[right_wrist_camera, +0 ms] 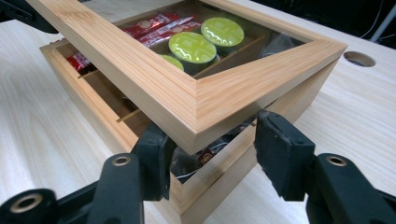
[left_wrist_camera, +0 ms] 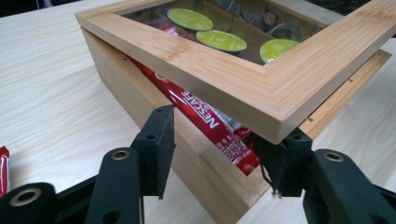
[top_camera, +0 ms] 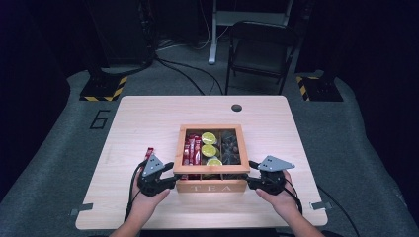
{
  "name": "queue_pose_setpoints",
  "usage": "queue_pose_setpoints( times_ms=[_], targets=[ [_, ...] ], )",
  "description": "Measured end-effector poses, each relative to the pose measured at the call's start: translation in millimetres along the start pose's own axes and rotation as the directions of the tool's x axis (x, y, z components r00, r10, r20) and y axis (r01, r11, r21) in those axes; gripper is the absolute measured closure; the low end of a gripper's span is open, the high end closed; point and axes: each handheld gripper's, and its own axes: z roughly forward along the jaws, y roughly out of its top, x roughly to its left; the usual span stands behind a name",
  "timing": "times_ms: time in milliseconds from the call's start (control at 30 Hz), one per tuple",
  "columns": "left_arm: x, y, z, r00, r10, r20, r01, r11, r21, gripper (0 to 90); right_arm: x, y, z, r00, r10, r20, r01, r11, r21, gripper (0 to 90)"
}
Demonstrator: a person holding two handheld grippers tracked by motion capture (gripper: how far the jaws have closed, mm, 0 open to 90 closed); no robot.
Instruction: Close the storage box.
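Nearest the lens, the left tool and right tool stand apart, straddling the raised front corners of the glazed lid of the wooden tea box at frame centre on the table, which holds red sachets, green-topped capsules and dark, indistinct contents at right.

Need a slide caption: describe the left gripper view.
Left claw open at the corner of a tea box, its windowed lid raised over red sachets.
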Motion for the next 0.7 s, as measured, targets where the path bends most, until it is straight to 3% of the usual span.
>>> queue_pose_setpoints(
  times_ms=[167,500,633,700],
  targets=[
    [-1.0,-0.8,1.0,0.9999,-0.003,0.015,0.003,0.9997,0.024,40.6,0.5,-1.6,1.6,0.9999,-0.004,-0.013,0.005,1.0,0.015,39.8],
    [-9.5,-2.2,3.5,0.9975,0.025,0.067,-0.028,0.998,0.056,39.6,3.9,-4.9,5.1,0.9997,-0.011,-0.023,0.012,0.998,0.069,36.7],
    [-12.3,-2.8,3.7,0.9982,0.023,0.055,-0.027,0.9973,0.069,38.9,4.6,-5.4,3.1,0.9993,-0.006,-0.036,0.009,0.996,0.087,35.5],
    [-12.9,-3.1,4.3,0.9982,0.028,0.054,-0.032,0.9956,0.088,33.9,4.7,-4.8,1.8,0.9987,-0.011,-0.049,0.016,0.995,0.095,33.9]
  ],
)
